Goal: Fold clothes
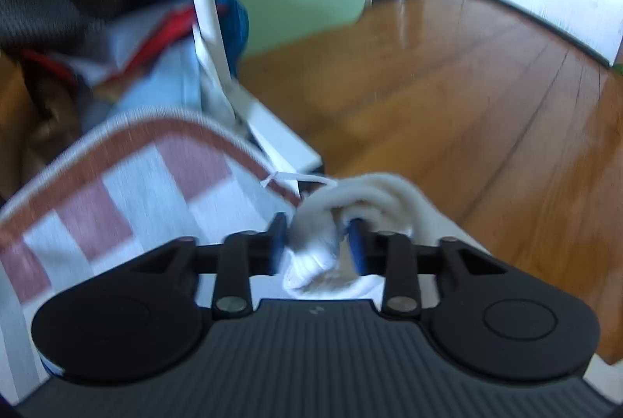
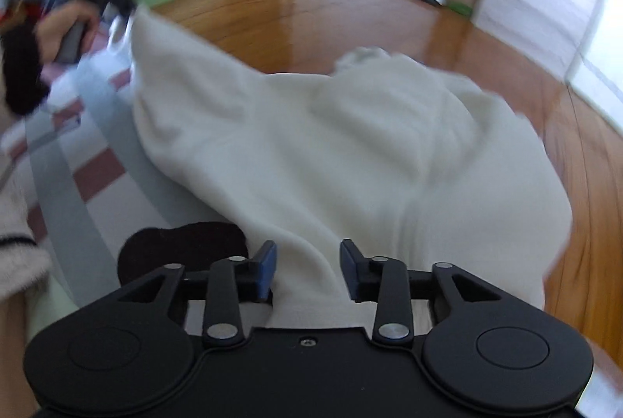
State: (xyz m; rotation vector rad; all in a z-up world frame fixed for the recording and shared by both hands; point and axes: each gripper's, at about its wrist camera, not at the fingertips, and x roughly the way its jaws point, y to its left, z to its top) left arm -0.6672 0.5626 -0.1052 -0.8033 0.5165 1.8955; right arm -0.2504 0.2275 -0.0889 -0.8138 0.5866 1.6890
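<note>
Left wrist view shows the left gripper (image 1: pixel 317 242) with its blue-padded jaws part-way apart and a bunched edge of the cream-white fleece garment (image 1: pixel 350 200) gathered between them; blur hides whether the pads (image 1: pixel 278 235) actually press the cloth, so the grip cannot be settled. That corner is probably raised so the fabric can be drawn out for a fold. Beneath lies one red-and-white checked cloth (image 1: pixel 128 192) covering the work surface, with a heap of red, blue and pale clothes (image 1: pixel 155 40) further back, likely waiting their turn.

Right wrist view, from left to right, shows a person's hand (image 2: pixel 66 24) in a dark sleeve carrying the other gripper at the garment's far corner, then the garment's body draped across the checked cloth and hanging over its edge above the polished wooden floor (image 2: pixel 311 9). The right gripper (image 2: pixel 307 266) stands with jaws apart, a ridge of fleece between them but clear of both pads.

Counted: one garment, two grippers, one checked cloth.
</note>
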